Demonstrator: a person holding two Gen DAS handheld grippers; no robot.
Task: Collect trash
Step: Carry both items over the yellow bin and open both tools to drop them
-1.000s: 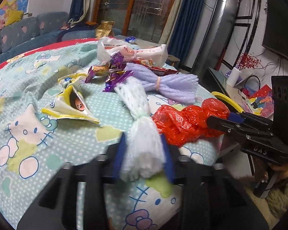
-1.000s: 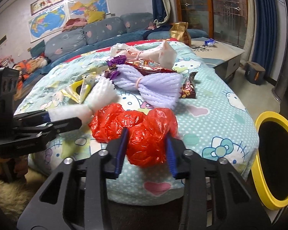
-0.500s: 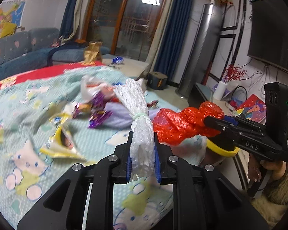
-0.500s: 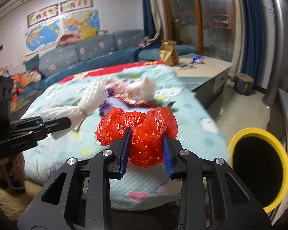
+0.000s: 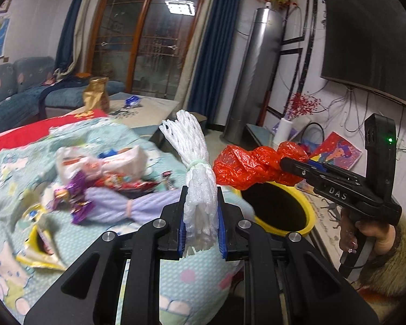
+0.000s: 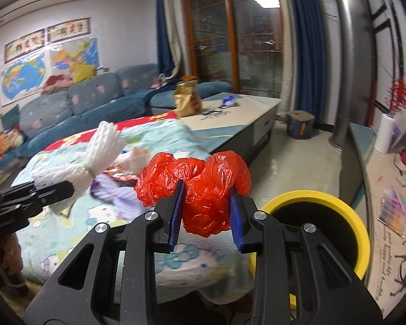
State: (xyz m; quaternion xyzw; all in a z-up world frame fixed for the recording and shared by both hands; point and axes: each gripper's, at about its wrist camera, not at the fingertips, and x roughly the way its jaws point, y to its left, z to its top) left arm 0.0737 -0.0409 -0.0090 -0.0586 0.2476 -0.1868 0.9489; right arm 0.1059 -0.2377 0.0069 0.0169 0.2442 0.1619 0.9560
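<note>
Left gripper (image 5: 200, 222) is clamped on the white foam net bundle (image 5: 196, 178), blue pads squeezing its lower half; its jaws have just been closing, with the net between them. A second back that bundle lay flat on the Hello Kitty cover (image 5: 19, 178). Now it stands near upright, clear of the cover, its tied waist above the pads.

Right gripper (image 6: 205, 214) is clamped on the crumpled red plastic bag (image 6: 203, 187), same grip as before. The bag has come up off the cover too and now hangs over the near rim of the yellow bin (image 6: 335, 203). In the left wrist view the bag's free end sits just beside the foam net, above the bin's dark mouth.

Bin shows much larger in both views than a second ago.

Left on the cover: purple foam net bundle (image 5: 127, 205), white plastic bag (image 5: 100, 162), purple foil wrappers (image 5: 78, 189), a yellow snack packet (image 5: 38, 243). All blurred.

A hand (image 5: 370, 238) in a furry cuff holds the right gripper's handle.
</note>
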